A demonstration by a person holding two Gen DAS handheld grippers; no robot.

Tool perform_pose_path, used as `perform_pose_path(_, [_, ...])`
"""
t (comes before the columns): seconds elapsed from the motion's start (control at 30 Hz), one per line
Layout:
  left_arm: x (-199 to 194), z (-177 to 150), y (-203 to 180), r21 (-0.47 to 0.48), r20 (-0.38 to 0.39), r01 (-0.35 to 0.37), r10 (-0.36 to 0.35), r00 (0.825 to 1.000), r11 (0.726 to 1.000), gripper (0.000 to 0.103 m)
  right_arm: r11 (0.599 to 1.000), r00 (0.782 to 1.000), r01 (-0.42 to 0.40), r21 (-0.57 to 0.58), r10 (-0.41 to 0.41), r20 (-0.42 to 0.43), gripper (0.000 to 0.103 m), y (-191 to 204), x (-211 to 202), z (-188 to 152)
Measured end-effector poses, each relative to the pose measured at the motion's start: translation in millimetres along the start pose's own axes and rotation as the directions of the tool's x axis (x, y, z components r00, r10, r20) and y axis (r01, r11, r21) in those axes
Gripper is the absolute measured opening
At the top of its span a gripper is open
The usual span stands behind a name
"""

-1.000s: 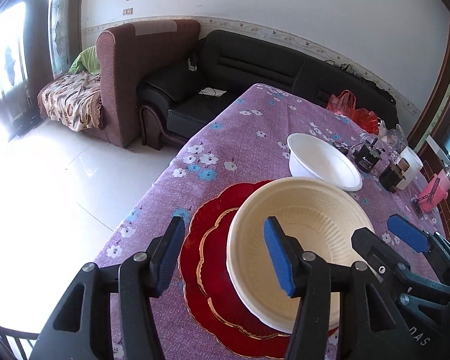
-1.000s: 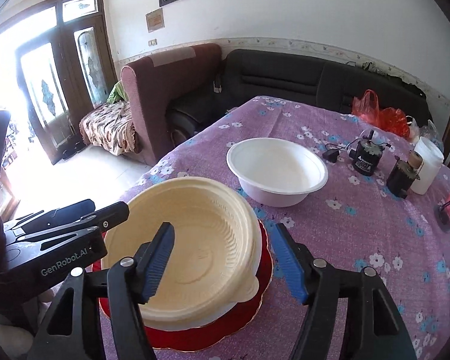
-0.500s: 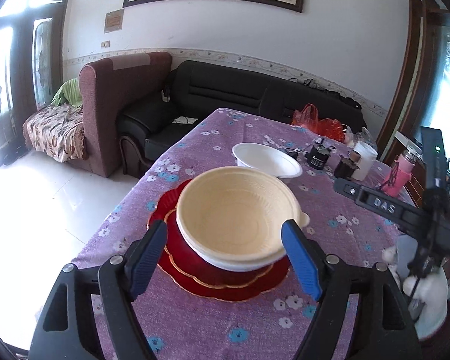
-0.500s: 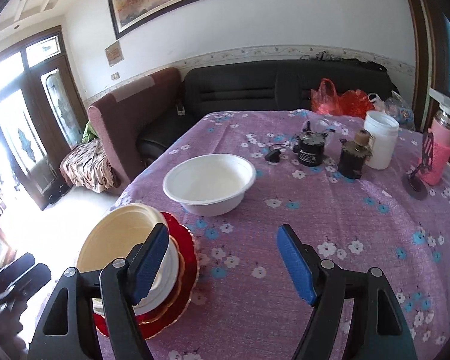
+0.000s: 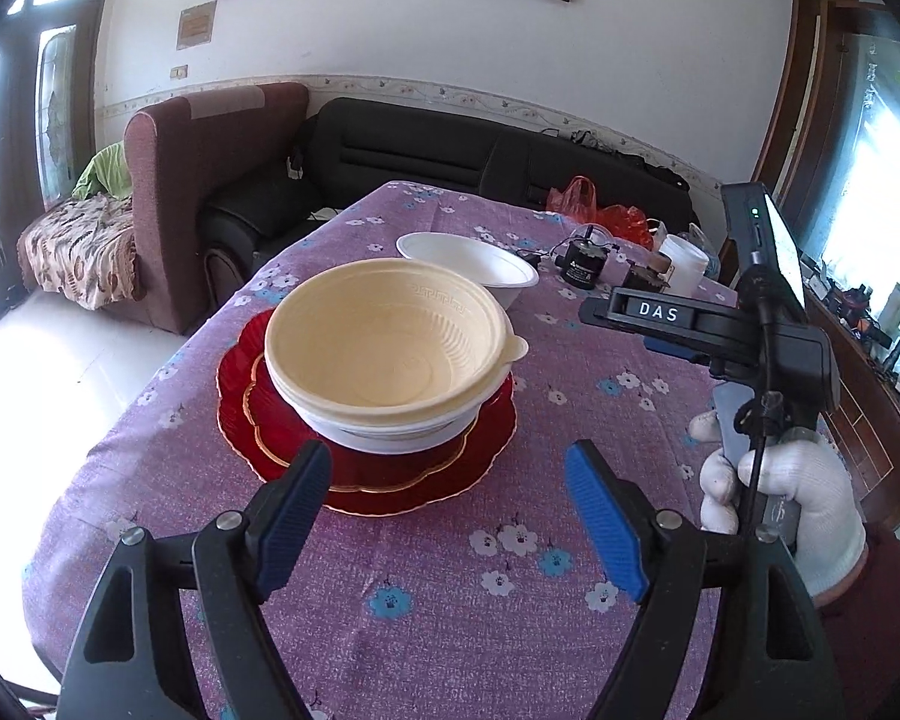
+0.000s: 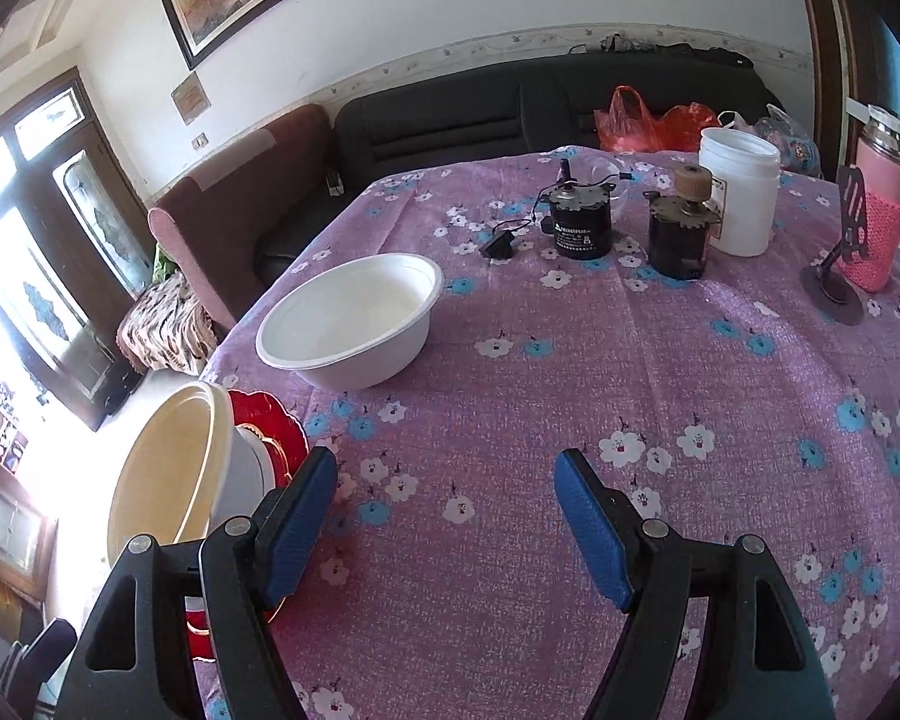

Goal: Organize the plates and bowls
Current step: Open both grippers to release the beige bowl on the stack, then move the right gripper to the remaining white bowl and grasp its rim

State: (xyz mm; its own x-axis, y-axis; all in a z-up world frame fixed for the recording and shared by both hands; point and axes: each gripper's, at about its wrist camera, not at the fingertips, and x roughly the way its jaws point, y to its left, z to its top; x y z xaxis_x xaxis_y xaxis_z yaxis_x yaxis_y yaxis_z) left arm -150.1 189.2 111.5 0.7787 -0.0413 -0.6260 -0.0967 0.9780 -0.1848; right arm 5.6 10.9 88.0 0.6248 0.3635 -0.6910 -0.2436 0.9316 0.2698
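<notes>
The cream bowl point(image 5: 384, 336) sits nested in what appears to be another bowl on the red plates point(image 5: 366, 468); the white bowl point(image 6: 354, 324) remains loose on the bench point(image 6: 630, 390), and both the left hand-held gripper point(image 5: 450, 516) and the right hand-held gripper point(image 6: 444, 522) stand wide and empty.

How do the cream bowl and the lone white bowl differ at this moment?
The cream bowl sits nested in another white bowl on the red plates; the white bowl stands alone on the tablecloth. The cream bowl has ribbed inner walls and a rim tab; the white bowl looks smooth. Both are upright, empty and free of either gripper.
</notes>
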Motion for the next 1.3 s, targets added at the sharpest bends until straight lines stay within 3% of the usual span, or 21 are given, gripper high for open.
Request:
perform_pose_path(0.17, [2.2, 6.0, 10.8, -0.002, 0.017, -0.009, 0.009, 1.000, 1.000, 0.080, 0.999, 0.999, -0.042, 0.032, 0.043, -0.020, 0.079, 0.6, 28.7, 23.8])
perform_pose_path(0.3, [12.8, 9.1, 20.3, 0.001, -0.003, -0.014, 0.014, 1.000, 1.000, 0.080, 0.988, 0.994, -0.079, 0.135, 0.088, -0.058, 0.079, -6.2, 67.5, 45.0])
perform_pose_path(0.5, [30.2, 11.8, 36.3, -0.002, -0.037, -0.029, 0.029, 0.999, 1.000, 0.080, 0.938, 0.977, -0.136, 0.318, 0.179, -0.112, 0.079, -21.7, 123.0, 65.2])
perform_pose_path(0.57, [34.8, 12.3, 39.7, -0.009, -0.046, -0.031, 0.030, 0.998, 0.999, 0.080, 0.917, 0.970, -0.153, 0.368, 0.210, -0.120, 0.072, -25.6, 135.7, 68.2])
perform_pose_path(0.63, [37.9, 13.0, 41.2, -0.012, -0.049, -0.031, 0.031, 0.998, 0.999, 0.080, 0.898, 0.962, -0.168, 0.406, 0.240, -0.131, 0.042, -27.5, 145.6, 68.2])
perform_pose_path(0.7, [40.7, 13.9, 41.6, -0.017, -0.055, -0.027, 0.026, 0.998, 0.999, 0.080, 0.883, 0.952, -0.188, 0.430, 0.271, -0.142, 0.023, -28.7, 151.2, 66.5])
perform_pose_path(0.8, [42.6, 13.8, 39.8, -0.018, -0.064, -0.017, 0.016, 0.998, 1.000, 0.080, 0.883, 0.955, -0.161, 0.441, 0.252, -0.156, 0.011, -34.6, 148.0, 62.5])
perform_pose_path(1.07, [29.2, 12.6, 22.8, 0.006, -0.052, 0.015, -0.015, 0.999, 1.000, 0.080, 0.898, 0.967, -0.106, 0.428, 0.194, -0.167, 0.008, -81.8, 85.2, 44.9])
perform_pose_path(1.3, [25.4, 6.4, -15.6, 0.051, -0.083, 0.084, -0.080, 0.993, 0.995, 0.080, 0.913, 0.962, -0.059, 0.404, 0.159, -0.220, 0.008, -146.9, 1.6, -9.0])
